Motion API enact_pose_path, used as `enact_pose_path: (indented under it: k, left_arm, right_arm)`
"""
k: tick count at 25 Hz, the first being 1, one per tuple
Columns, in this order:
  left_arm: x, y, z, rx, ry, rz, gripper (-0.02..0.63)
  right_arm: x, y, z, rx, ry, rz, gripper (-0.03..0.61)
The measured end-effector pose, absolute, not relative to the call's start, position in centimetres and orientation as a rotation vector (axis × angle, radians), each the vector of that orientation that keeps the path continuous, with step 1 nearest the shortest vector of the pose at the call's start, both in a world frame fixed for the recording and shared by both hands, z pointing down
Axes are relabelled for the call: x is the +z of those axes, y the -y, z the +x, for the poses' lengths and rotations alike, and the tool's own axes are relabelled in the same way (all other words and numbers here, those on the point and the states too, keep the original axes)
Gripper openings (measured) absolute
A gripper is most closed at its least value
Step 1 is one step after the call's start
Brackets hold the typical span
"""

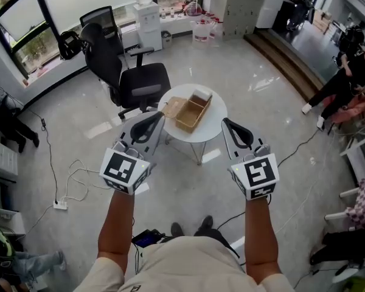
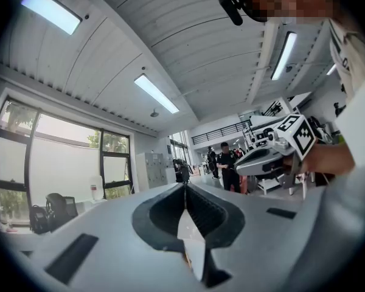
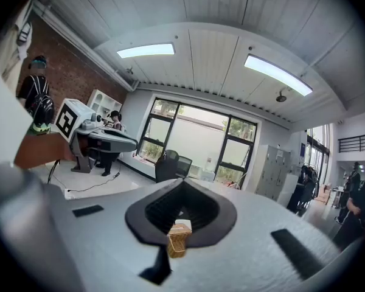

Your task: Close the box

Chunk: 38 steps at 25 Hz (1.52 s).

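Grey floor (image 1: 231, 59), white table (image 1: 215, 128), open box (image 1: 191, 115)

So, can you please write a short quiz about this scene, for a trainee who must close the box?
1. True or false: the wicker box is already closed.
2. Where does the box stand? A) on the floor B) on the round white table C) on the black chair
3. Fill in the missing word: the jaws of the left claw are ___ (open or shut).

Key: 1 false, as its lid lies open to the side; 2 B; 3 shut.
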<state>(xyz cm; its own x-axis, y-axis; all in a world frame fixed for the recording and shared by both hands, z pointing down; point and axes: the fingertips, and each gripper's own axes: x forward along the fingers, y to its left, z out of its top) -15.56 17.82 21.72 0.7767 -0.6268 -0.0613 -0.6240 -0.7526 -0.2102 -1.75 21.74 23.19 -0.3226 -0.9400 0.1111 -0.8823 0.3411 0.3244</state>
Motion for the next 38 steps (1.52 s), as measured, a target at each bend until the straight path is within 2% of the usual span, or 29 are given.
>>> enact_pose_path:
  k: [15, 38]
  left_arm:
    - [22.7, -14.4, -16.0, -0.008, -0.975, -2.754, 0.014]
    - [23.3, -5.9, -5.6, -0.107, -1.208, -2.723, 0.014]
  right_arm:
    - [23.2, -18.6, -2.0, -0.280, 2.351, 1.649, -0.008]
    - [24.1, -7.9, 8.8, -0.235, 2.507, 1.493, -0.007]
